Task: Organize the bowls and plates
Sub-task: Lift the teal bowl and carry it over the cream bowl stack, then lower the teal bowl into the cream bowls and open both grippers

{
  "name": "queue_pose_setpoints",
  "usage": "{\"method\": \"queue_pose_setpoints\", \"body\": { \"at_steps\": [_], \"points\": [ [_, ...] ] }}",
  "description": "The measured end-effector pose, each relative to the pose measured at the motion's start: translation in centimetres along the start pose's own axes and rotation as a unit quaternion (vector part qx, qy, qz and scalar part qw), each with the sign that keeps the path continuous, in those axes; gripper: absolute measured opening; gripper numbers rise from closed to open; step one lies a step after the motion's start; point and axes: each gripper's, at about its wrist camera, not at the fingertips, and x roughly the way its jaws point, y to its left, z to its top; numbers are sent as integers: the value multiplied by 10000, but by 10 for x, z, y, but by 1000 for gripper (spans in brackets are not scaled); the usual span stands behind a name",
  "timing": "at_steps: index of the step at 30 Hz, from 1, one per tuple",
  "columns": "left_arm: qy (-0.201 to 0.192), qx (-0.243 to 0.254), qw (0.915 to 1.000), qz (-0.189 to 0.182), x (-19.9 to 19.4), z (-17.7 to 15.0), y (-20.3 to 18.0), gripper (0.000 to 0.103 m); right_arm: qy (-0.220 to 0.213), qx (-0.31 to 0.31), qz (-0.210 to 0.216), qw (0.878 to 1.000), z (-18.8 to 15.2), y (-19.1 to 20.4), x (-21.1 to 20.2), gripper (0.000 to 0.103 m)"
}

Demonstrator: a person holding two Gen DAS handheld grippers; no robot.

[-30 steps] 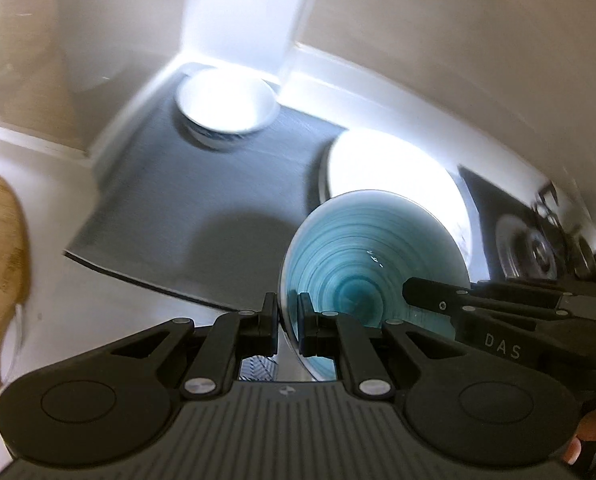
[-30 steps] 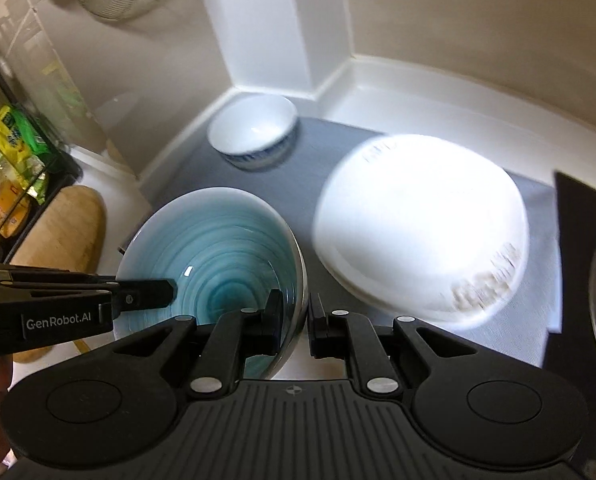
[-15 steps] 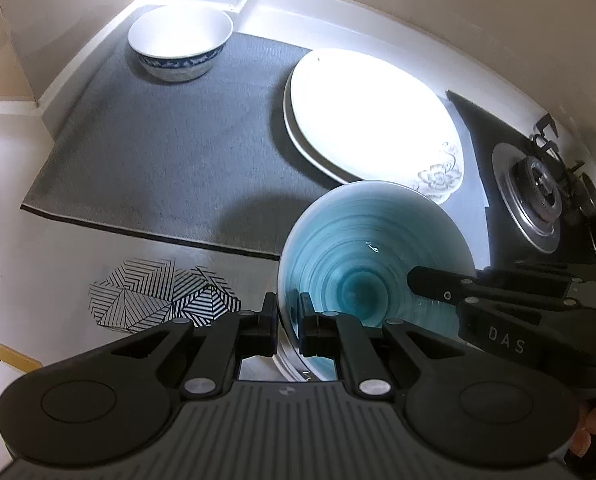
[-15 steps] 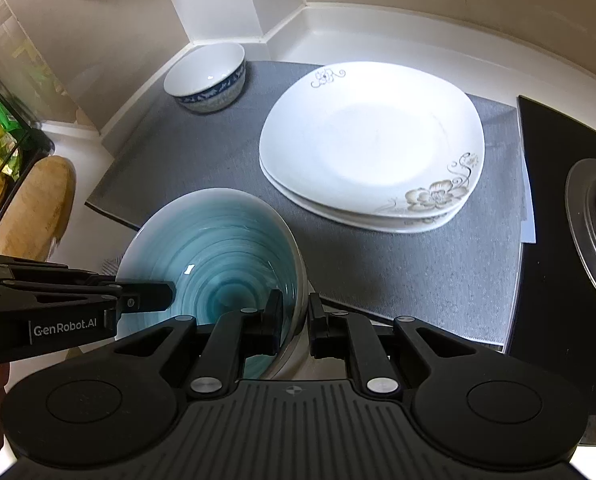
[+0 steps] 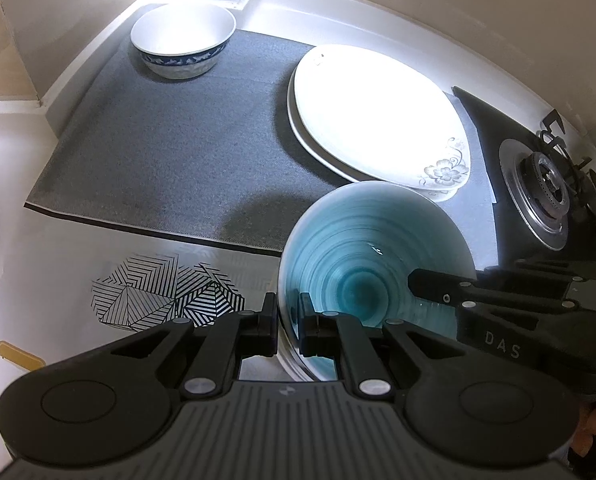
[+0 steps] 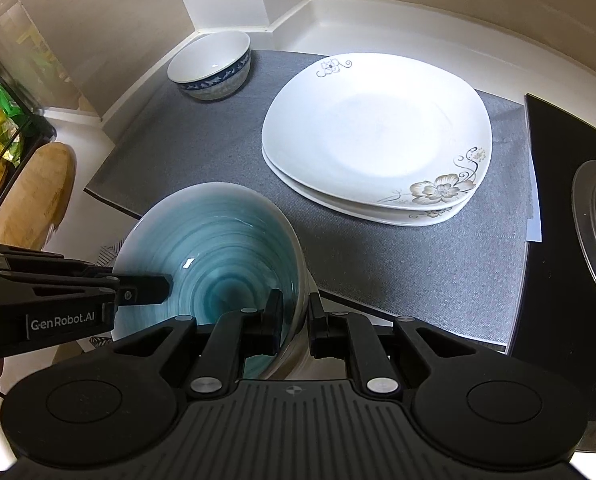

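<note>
Holding one teal bowl (image 5: 362, 248) with two grippers at once. Pinching its left rim with the left gripper (image 5: 289, 330), jaws squeezed tight on the thin wall, one finger inside the bowl and one outside. Pinching its right rim with the right gripper (image 6: 295, 322), jaws also squeezed tight on the wall, one finger in and one out. Showing up again from the other side: the right gripper (image 5: 430, 284) reaching in from the right edge, the left gripper (image 6: 149, 290) reaching in from the left edge.

Sitting at the near edge of the grey mat (image 5: 169, 152), partly past it, over the white counter (image 5: 57, 256). Hard to tell whether resting on anything or hanging just above. Peeking out under the bowl near the fingers: some pale rims, maybe more dishes, too hidden to tell.

Lying on the mat beyond the bowl: two white plates (image 6: 374, 132) stacked, with flower prints at the corners. Standing upright at the far left corner of the mat: a white bowl with a blue band (image 5: 183, 40), well apart from the plates.

Lying on the counter left of the teal bowl: a coaster with black stripes (image 5: 157, 292). Sitting to the right of the mat: a black stove (image 5: 546, 188) with a round burner. Leaning at the far left: a wooden board (image 6: 33, 192).
</note>
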Motion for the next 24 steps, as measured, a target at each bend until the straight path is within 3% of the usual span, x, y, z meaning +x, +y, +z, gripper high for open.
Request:
{"method": "queue_pose_setpoints", "body": {
  "at_steps": [13,15,17,19,21,24],
  "points": [
    [52,-47,9999,-92,1,1,5,9,-23,-219,-39,9997,-1,4,0,14],
    [115,-109,9998,-141,2,2,8,11,-5,-222,4,9998,0,3,0,18],
    [137,-218,9996,-132,3,2,13,19,55,-239,3,9997,1,2,0,19],
    [113,-304,9994,-121,2,3,19,52,125,-125,56,9998,1,-2,0,27],
    [0,-372,9993,-37,-1,4,24,70,141,-88,67,9998,2,-5,-1,42],
    [-98,-462,9989,14,-4,6,32,76,7,36,-24,10000,4,-10,-6,45]
  ]
}}
